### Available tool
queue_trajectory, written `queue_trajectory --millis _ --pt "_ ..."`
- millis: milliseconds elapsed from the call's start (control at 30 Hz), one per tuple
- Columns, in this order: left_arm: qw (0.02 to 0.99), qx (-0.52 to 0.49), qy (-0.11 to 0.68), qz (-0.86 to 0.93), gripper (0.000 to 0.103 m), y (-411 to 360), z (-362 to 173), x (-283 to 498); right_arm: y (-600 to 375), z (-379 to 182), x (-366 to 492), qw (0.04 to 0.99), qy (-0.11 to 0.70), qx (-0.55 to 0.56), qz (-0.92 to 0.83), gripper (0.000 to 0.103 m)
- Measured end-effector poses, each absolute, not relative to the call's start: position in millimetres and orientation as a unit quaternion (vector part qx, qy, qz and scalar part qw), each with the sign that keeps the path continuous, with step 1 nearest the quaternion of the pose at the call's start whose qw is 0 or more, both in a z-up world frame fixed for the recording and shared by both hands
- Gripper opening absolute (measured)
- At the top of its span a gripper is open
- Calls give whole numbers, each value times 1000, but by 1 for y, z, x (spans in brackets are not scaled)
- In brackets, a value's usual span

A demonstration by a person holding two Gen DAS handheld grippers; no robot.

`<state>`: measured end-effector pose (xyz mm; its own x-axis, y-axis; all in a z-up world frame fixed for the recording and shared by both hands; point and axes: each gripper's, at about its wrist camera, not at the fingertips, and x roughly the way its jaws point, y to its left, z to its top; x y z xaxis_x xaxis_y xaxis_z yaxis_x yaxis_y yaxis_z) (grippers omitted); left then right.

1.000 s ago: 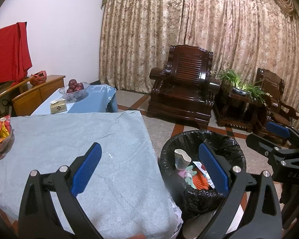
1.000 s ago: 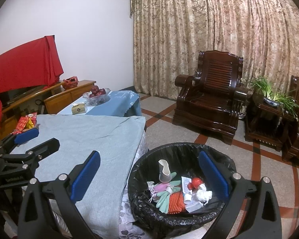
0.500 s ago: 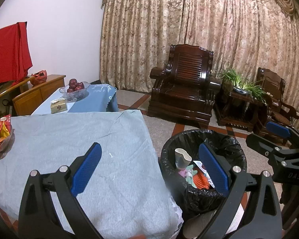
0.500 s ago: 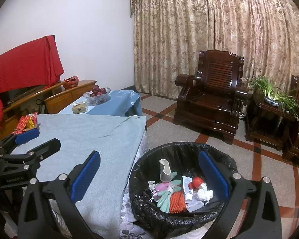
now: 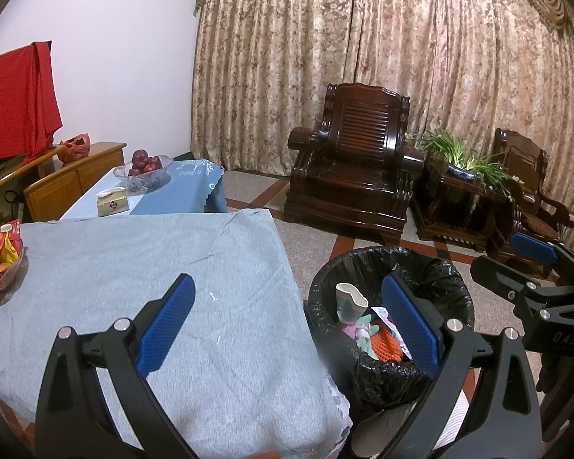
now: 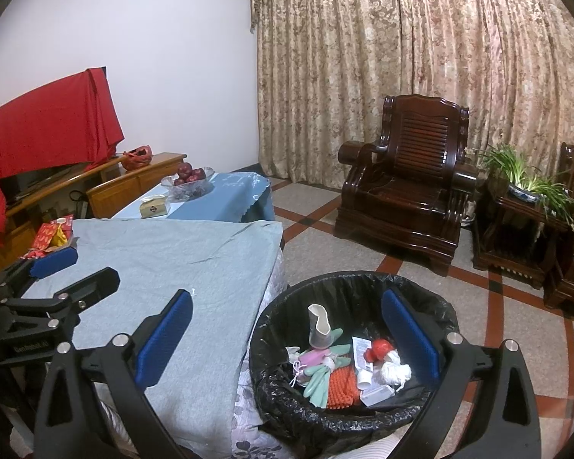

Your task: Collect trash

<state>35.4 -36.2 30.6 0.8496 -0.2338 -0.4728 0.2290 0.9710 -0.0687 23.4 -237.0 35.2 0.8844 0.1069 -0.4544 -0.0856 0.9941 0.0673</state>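
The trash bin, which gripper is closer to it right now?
Right. The right gripper hangs open over the trash bin; the left gripper, also open, sits mostly over the table beside it.

Our left gripper (image 5: 287, 319) and right gripper (image 6: 285, 325) look the same. We have black frames shaped like forks with triangle holes. Our jaws wear bumpy blue pads (image 5: 166, 323). Round silver screws (image 6: 454, 337) shine on top. White letters are printed on the sides.
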Motion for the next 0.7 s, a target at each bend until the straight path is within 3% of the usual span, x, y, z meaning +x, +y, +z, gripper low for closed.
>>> queue_trajectory --millis 700 --pt "962 -4 247 -120 95 -35 32 36 -237 37 24 970 236 23 50 97"
